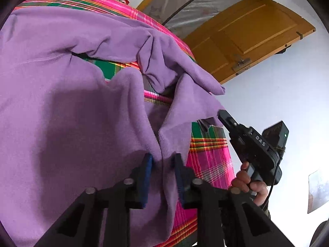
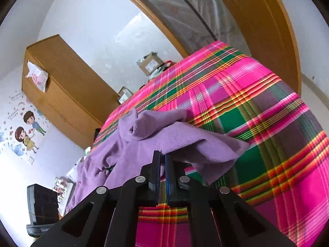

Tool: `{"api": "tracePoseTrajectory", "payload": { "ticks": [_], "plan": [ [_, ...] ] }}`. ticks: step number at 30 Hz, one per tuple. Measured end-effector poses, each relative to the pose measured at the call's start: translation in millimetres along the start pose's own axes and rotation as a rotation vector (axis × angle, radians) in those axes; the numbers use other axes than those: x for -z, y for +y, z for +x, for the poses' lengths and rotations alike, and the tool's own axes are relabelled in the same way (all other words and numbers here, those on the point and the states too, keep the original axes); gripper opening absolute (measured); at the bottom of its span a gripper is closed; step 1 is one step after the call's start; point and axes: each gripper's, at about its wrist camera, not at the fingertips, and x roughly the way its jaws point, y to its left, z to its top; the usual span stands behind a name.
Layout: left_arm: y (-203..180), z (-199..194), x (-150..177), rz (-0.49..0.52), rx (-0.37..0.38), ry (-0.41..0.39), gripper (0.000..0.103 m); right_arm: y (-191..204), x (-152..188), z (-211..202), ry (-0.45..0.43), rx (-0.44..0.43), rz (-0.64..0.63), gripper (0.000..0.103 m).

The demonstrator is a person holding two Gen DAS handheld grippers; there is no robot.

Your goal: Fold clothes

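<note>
Right gripper [image 2: 162, 156] pinching purple garment [image 2: 181, 142] – plaid cloth [image 2: 257, 107] beneath

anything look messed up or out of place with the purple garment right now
The purple garment lies rumpled on the plaid cloth, bunched into folds near its far end, with a gap showing the plaid through it. No tear or spill is visible. Both tools pinch its near edge.

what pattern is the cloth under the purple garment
A bright plaid: pink with green blocks and yellow-orange stripes. The cloth under the purple garment shows best in the right wrist view.
</note>
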Motion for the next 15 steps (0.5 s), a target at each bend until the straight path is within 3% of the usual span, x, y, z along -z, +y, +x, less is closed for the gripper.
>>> {"api": "tracePoseTrajectory", "payload": {
  "ticks": [5, 6, 7, 9, 15],
  "plan": [
    [-2.9, -3.1, 2.4, -0.018, -0.013, -0.022, 0.015, -3.4, 1.3, 4.4, 0.05, -0.028, 0.015, 0.008],
    [-4.7, -3.7, 2.6, -0.013, -0.028, -0.026, 0.016, -5.0, 2.0, 7.9, 0.061, -0.029, 0.024, 0.013],
    [-6.5, -2.8, 2.5, -0.004, -0.043, -0.028, 0.017, -7.9, 2.8, 10.5, 0.063, -0.026, 0.038, 0.028],
    [-12.4, -1.7, 4.2, 0.027, -0.067, -0.033, 0.025, -14.6, 4.2, 16.8, 0.072, -0.025, 0.075, 0.045],
    [-13.9, -0.9, 6.0, 0.043, -0.08, -0.014, 0.026, -21.9, -3.3, 32.6, 0.083, -0.06, 0.133, 0.044]
  ]
}}
